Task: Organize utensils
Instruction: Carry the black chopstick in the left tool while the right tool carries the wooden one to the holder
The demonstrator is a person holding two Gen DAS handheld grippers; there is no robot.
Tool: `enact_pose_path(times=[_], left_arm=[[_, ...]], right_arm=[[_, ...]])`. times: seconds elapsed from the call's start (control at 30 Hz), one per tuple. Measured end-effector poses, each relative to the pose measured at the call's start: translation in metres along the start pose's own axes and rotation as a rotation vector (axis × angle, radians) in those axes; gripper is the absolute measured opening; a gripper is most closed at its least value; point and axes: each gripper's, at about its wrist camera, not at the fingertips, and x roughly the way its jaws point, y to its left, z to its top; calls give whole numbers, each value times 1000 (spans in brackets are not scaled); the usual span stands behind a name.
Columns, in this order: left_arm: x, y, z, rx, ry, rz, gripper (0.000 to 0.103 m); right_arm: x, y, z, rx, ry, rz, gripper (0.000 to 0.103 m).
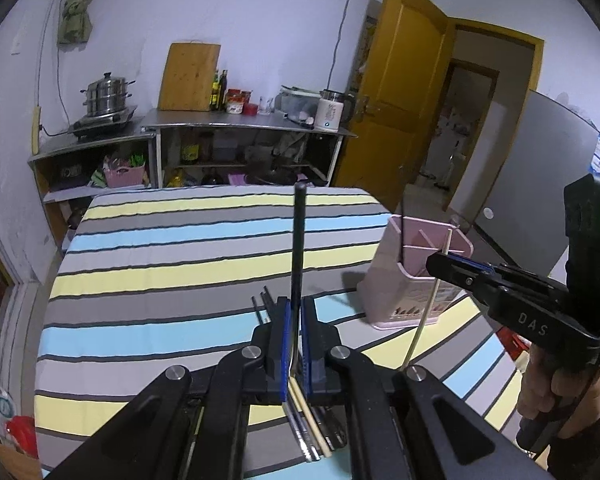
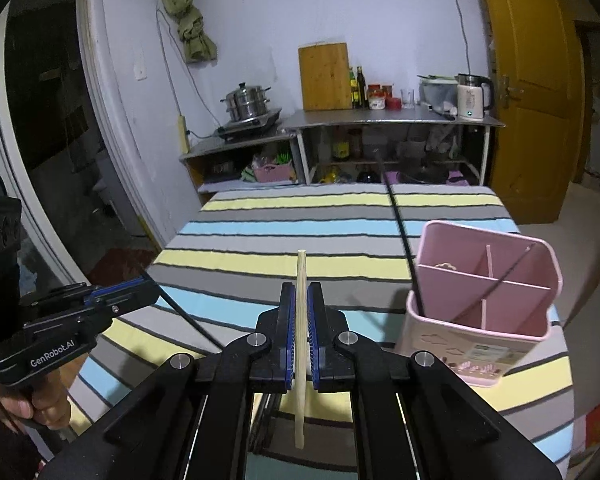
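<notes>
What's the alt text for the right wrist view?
The right gripper is shut on a pale wooden chopstick above a striped tablecloth. A pink divided utensil holder with a black chopstick stands right; the left gripper is at left.

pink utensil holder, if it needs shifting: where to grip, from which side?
Probably the top rim of a side wall, from above, one finger inside: the pink holder stands upright, open-topped and thin-walled, and its body looks too wide to span. Avoid the corner where a black stick leans.
</notes>
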Motion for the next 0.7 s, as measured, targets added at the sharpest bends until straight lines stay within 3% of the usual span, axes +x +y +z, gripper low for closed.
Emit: enact_pose_path(times=[0.7], left_arm=[[7,-58,27,59,9,-134,4]], right_arm=[[-46,-39,-2,59,-67,-60,6]])
